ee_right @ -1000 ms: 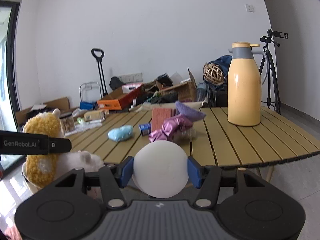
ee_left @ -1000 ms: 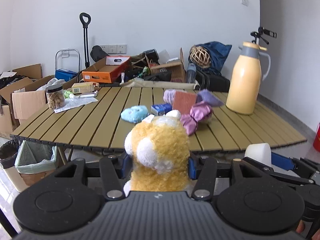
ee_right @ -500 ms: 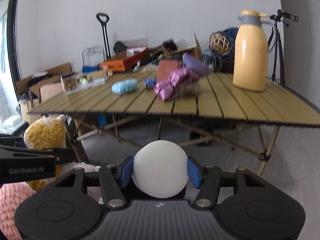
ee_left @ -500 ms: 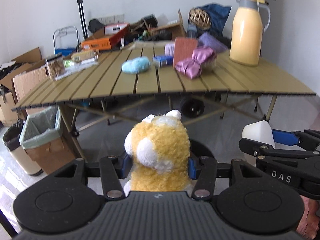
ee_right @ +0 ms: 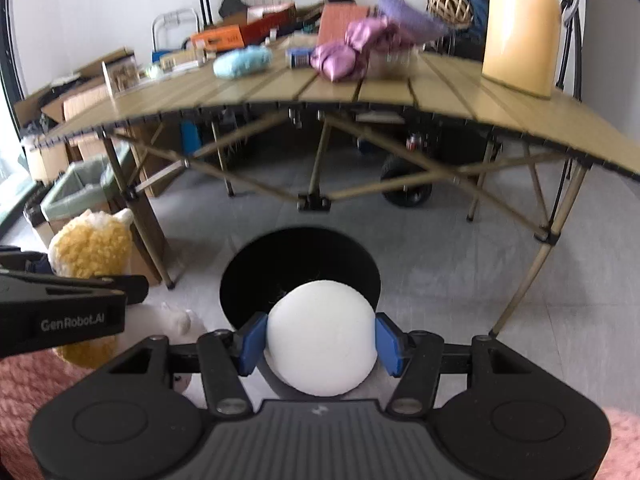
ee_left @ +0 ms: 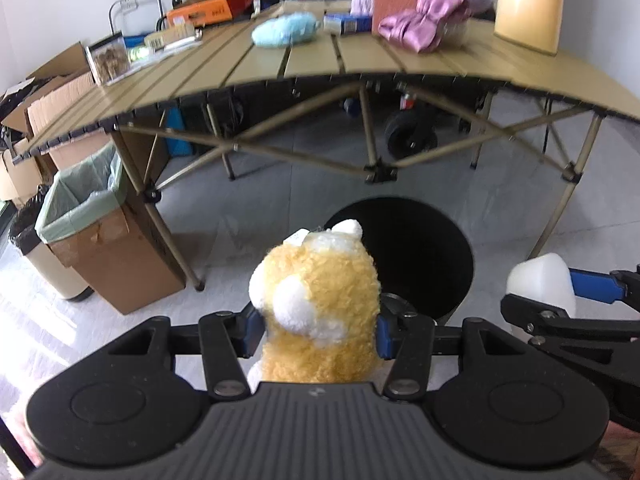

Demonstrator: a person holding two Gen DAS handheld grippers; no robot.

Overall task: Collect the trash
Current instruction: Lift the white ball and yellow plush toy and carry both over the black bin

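My left gripper (ee_left: 318, 336) is shut on a fuzzy yellow and white plush toy (ee_left: 320, 312), whose head sticks up between the blue pads. A smooth white ball (ee_right: 322, 338) sits clamped in my right gripper (ee_right: 320, 340). Both grippers hang tilted down over a round black bin (ee_left: 416, 248) on the grey floor in front of the slatted table (ee_left: 360, 60). The bin (ee_right: 300, 264) lies straight beyond the ball in the right wrist view. Each gripper shows at the edge of the other's view: the ball (ee_left: 540, 276) at the right, the plush toy (ee_right: 92, 248) at the left.
On the table lie a light blue fuzzy item (ee_left: 286, 30), a pink cloth bundle (ee_left: 424, 20), a small blue box (ee_left: 346, 24) and a yellow thermos jug (ee_left: 528, 4). A cardboard box lined with a green bag (ee_left: 92, 216) stands left of the table leg. Pink fuzzy fabric (ee_right: 24, 400) fills the lower corners.
Both grippers have dropped from table height and tipped downward. The table now sits high in both views and the black bin has come into sight below them. Both grips are unchanged.
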